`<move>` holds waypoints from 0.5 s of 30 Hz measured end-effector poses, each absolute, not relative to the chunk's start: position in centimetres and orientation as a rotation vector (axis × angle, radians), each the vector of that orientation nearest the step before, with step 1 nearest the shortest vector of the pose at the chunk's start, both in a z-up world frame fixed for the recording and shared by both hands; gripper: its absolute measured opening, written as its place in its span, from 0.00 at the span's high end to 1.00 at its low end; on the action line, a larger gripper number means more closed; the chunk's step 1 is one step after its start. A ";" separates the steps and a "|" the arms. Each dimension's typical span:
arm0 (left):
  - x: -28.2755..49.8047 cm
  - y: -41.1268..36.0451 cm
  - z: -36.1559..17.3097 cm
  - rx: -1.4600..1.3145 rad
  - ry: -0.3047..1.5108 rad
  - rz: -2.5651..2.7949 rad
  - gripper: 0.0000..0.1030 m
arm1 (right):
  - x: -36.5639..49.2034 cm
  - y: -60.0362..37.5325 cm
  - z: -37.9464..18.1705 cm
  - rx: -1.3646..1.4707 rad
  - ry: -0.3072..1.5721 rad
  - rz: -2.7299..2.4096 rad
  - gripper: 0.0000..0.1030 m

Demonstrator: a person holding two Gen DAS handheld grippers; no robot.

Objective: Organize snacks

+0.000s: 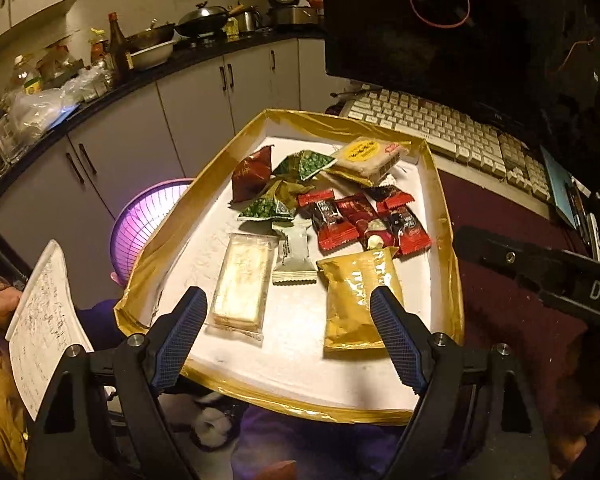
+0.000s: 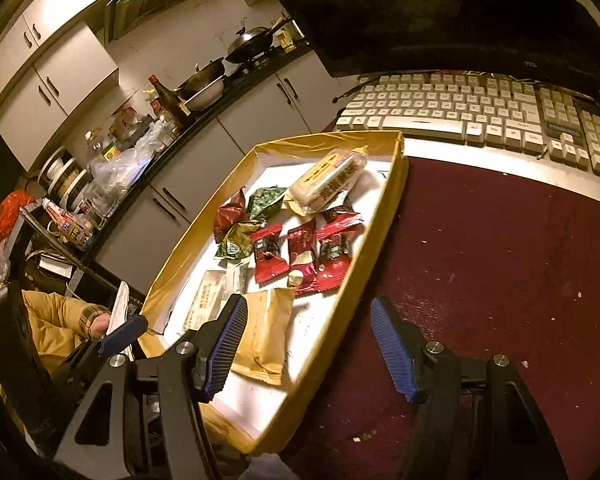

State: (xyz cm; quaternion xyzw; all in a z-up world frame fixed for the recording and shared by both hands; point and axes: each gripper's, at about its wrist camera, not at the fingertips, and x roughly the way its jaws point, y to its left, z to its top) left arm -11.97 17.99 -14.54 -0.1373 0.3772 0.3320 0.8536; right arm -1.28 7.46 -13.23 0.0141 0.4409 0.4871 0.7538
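With both your left hand-held gripper and right hand-held gripper wide open and empty, pinch the light, crinkly, slippery gold packet by its crimped edge.

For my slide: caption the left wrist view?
Open left gripper above gold-rimmed tray of mixed snacks.

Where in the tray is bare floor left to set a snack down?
Bare white floor lies along the tray near rim, below the clear cracker pack and gold pouch, and in the left strip beside the dark red packet. The middle, around the red candies, is crowded.
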 end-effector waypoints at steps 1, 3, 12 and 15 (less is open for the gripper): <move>-12.1 18.2 -14.5 -0.293 0.784 0.697 0.18 | -1.4 7.6 -13.2 0.030 0.962 1.071 0.35; -12.3 18.6 -14.6 -0.300 0.773 0.703 0.18 | -1.7 8.1 -13.2 0.016 0.956 1.077 0.35; -12.4 19.7 -15.4 -0.306 0.817 0.633 0.18 | -2.5 9.6 -13.0 -0.033 0.940 1.065 0.35; -12.4 20.1 -15.3 -0.312 0.815 0.613 0.18 | -2.6 10.0 -12.9 -0.021 0.944 1.064 0.35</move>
